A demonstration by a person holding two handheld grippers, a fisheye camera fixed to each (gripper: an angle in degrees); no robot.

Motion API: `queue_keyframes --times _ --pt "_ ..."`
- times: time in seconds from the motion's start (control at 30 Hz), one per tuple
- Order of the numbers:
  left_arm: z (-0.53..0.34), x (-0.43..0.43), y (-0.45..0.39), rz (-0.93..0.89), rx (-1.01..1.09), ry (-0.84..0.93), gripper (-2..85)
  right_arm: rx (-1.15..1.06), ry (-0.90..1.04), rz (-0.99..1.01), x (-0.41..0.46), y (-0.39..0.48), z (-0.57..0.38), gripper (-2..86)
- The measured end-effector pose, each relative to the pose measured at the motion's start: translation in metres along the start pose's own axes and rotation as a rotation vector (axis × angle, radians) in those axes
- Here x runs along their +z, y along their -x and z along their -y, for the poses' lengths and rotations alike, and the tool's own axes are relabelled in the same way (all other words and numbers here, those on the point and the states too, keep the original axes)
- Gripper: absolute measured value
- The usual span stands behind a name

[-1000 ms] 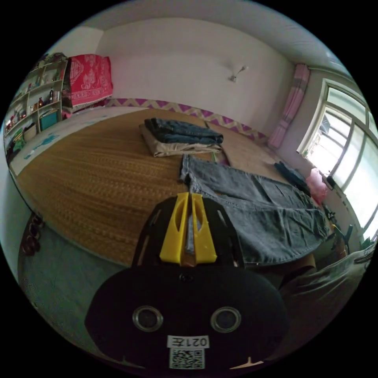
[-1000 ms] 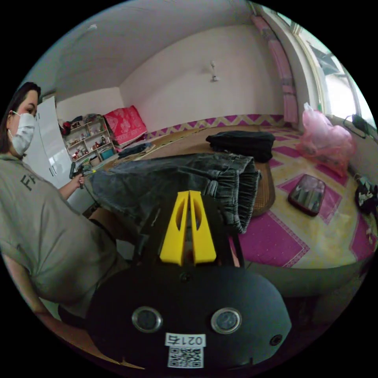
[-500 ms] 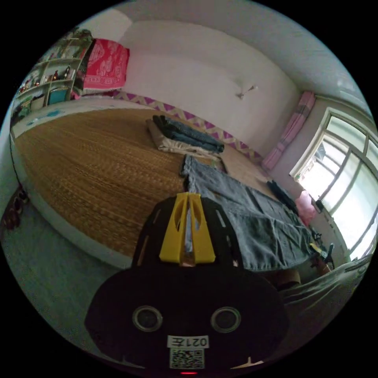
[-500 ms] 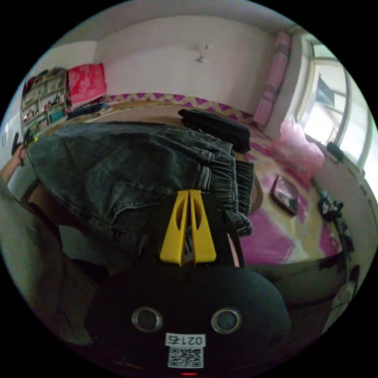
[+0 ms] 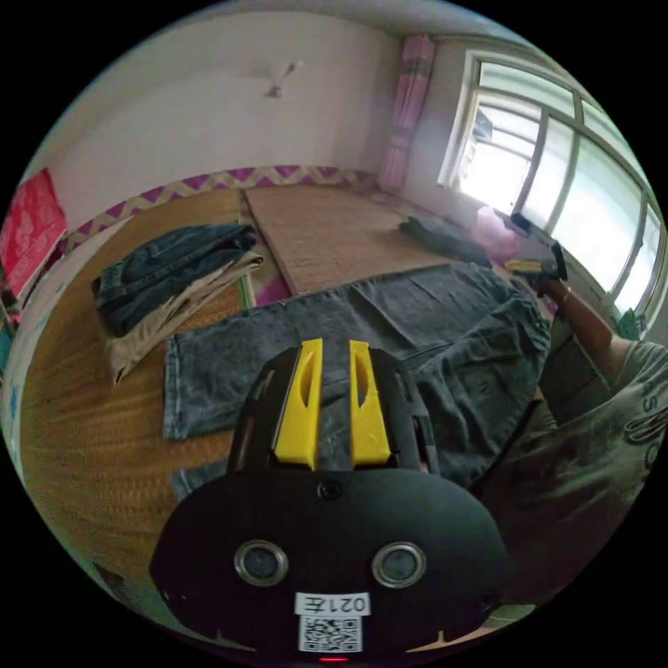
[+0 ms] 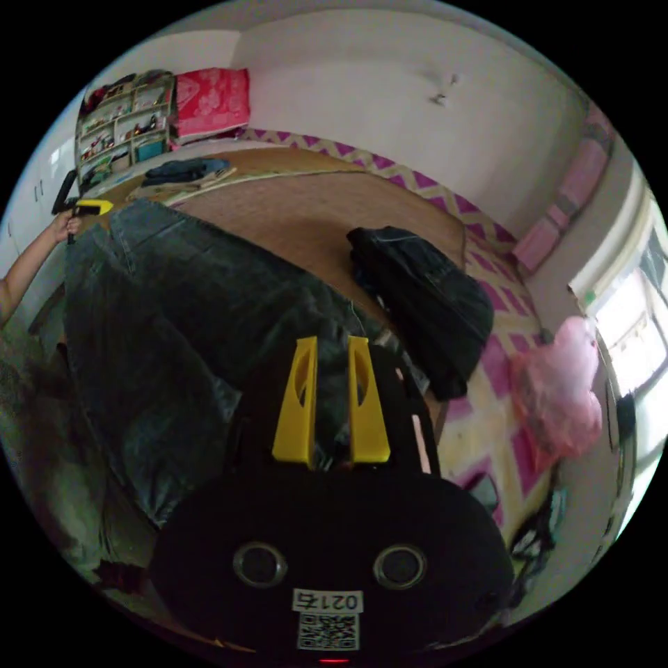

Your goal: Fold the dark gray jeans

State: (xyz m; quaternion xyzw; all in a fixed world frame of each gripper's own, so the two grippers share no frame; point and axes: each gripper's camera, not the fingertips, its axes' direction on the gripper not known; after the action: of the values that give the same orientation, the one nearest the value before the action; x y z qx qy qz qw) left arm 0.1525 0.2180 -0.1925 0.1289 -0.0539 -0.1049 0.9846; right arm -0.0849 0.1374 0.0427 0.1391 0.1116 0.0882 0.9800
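The dark gray jeans (image 5: 431, 313) lie spread across the woven mat (image 5: 327, 229), hems toward the folded pile and waist toward the person. One part hangs over the bed's edge. My left gripper (image 5: 335, 344) hovers over the leg end, jaws apart, with denim showing in the gap below. In the right gripper view the jeans (image 6: 174, 292) stretch away from my right gripper (image 6: 330, 341), whose jaws also stand apart above the waist end. Each gripper appears small in the other's view, held in a hand: the right gripper (image 5: 536, 268) and the left gripper (image 6: 87, 207).
A stack of folded blue jeans and beige trousers (image 5: 167, 278) sits beyond the hems. A folded black garment (image 6: 424, 299) and a pink bag (image 6: 557, 390) lie near the waist end. Shelves (image 6: 125, 132) stand at the far wall, a window (image 5: 557, 181) on the other side.
Both grippers were shut on the jeans and held them up; now both pairs of jaws have parted and the jeans lie flat on the bed. Both cameras swung round.
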Motion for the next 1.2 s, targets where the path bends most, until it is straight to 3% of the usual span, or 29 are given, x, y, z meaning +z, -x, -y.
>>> queue_keyframes --times 0.17,0.33,0.4,0.5,0.57,0.67,0.8,0.93,1.03,1.13,1.2 --pt "0.055 0.067 0.017 0.098 0.045 0.122 7.8 -0.177 0.207 0.001 0.104 -0.015 0.064 11.8" --pt "0.092 0.107 0.038 0.095 0.107 0.164 9.6 -0.204 0.335 0.178 0.161 -0.048 0.101 12.5" --pt "0.102 0.131 0.045 0.023 0.135 0.242 10.3 -0.189 0.395 0.337 0.184 -0.054 0.108 10.3" --pt "0.112 0.142 0.049 0.073 0.138 0.204 7.5 -0.255 0.394 0.357 0.187 -0.04 0.113 6.2" --pt "0.118 0.15 0.046 0.082 0.178 0.227 0.6 -0.314 0.378 0.338 0.179 -0.026 0.114 1.8" --pt "0.137 0.156 0.038 0.167 0.239 0.246 -0.6 -0.35 0.303 0.25 0.153 -0.012 0.121 0.2" --pt "0.166 0.136 0.06 0.234 0.086 0.065 -0.9 -0.284 0.193 0.197 0.114 -0.021 0.144 0.1" --pt "0.17 0.143 0.078 0.208 -0.033 0.02 -0.8 -0.205 0.218 0.039 0.135 -0.015 0.159 0.6" --pt "0.164 0.154 0.07 0.102 -0.024 0.032 -0.5 -0.249 0.423 -0.015 0.189 0.014 0.148 1.9" --pt "0.155 0.157 0.051 0.008 0.065 0.085 2.3 -0.23 0.356 -0.091 0.162 0.032 0.146 4.6" --pt "0.148 0.157 0.041 0.084 0.087 0.113 8.7 -0.149 0.25 -0.02 0.115 0.031 0.137 9.0"
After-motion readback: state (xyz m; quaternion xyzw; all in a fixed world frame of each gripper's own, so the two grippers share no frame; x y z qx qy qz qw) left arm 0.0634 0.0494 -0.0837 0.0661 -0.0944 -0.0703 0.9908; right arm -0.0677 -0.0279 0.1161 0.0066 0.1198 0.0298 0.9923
